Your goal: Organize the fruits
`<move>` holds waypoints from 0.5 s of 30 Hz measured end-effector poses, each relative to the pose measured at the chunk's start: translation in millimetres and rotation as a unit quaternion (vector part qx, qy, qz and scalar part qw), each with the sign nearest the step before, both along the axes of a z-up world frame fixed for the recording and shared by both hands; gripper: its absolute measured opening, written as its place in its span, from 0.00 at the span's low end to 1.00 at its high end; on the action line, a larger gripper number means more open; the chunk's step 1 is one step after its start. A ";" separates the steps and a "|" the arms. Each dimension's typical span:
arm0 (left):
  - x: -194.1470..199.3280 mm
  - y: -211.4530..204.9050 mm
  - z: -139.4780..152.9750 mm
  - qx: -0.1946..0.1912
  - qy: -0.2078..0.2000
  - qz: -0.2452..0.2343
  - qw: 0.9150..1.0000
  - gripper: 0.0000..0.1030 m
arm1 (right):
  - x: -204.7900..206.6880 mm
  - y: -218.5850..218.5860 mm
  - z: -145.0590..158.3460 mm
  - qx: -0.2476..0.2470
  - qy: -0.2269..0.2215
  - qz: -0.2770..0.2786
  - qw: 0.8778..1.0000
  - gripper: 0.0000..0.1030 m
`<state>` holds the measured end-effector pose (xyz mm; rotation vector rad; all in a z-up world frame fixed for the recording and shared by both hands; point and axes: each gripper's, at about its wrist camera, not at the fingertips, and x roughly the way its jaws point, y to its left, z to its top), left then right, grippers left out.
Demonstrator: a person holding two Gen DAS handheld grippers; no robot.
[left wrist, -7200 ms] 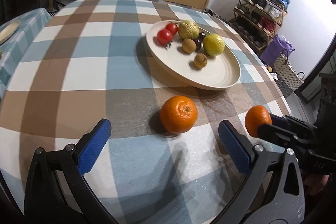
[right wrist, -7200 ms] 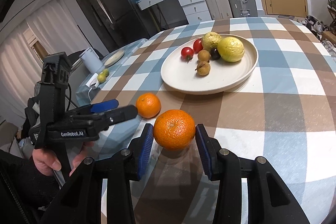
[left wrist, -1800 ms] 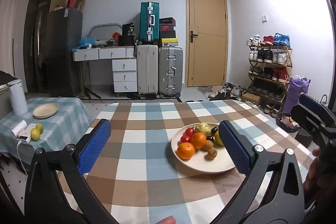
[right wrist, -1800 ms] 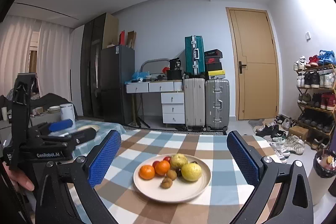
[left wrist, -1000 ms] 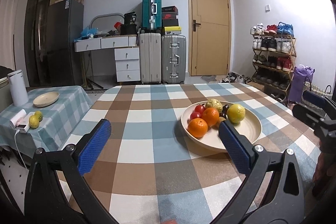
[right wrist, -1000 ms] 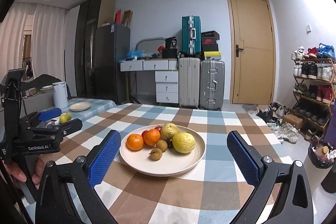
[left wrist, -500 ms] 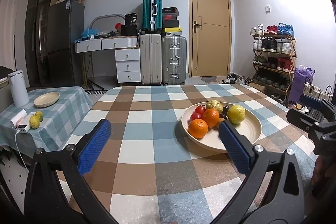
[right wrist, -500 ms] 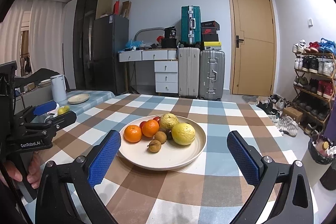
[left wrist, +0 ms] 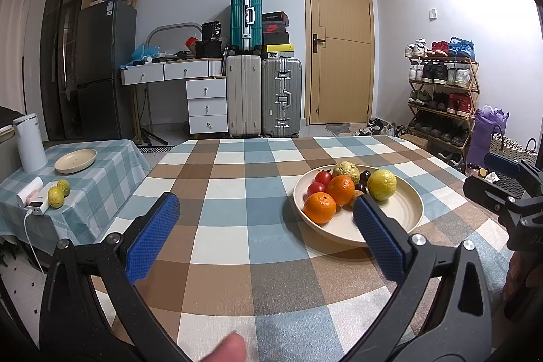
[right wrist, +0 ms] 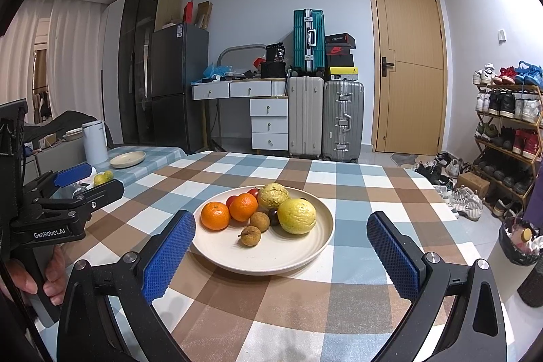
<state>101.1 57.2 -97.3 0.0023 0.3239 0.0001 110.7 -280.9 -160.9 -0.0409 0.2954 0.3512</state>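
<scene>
Cream round ceramic plate (right wrist: 305, 256) ahead of the right gripper (right wrist: 281, 246) holds two oranges (right wrist: 215, 216), tomatoes, longans and two yellow-green fruits. Both grippers, left gripper (left wrist: 264, 236) included, are spread wide, empty, above the checked tabletop (left wrist: 224, 212).

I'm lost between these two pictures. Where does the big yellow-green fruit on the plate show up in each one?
Left wrist view: the yellow-green fruit sits right of centre, at the back right of the fruit pile on the plate.
Right wrist view: the same fruit is near the centre, at the right of the pile.
Shared landmark: the teal suitcase standing on the two pale ones.
</scene>
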 end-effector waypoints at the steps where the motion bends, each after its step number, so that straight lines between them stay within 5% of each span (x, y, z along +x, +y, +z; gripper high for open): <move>1: 0.1 0.0 -0.2 0.000 0.000 0.000 1.000 0.99 | 0.1 0.0 -0.1 0.000 0.000 0.000 1.000 1.00; 15: -0.1 0.0 -0.4 0.000 0.000 0.000 1.000 0.99 | -0.1 -0.1 0.1 0.000 0.000 0.000 1.000 1.00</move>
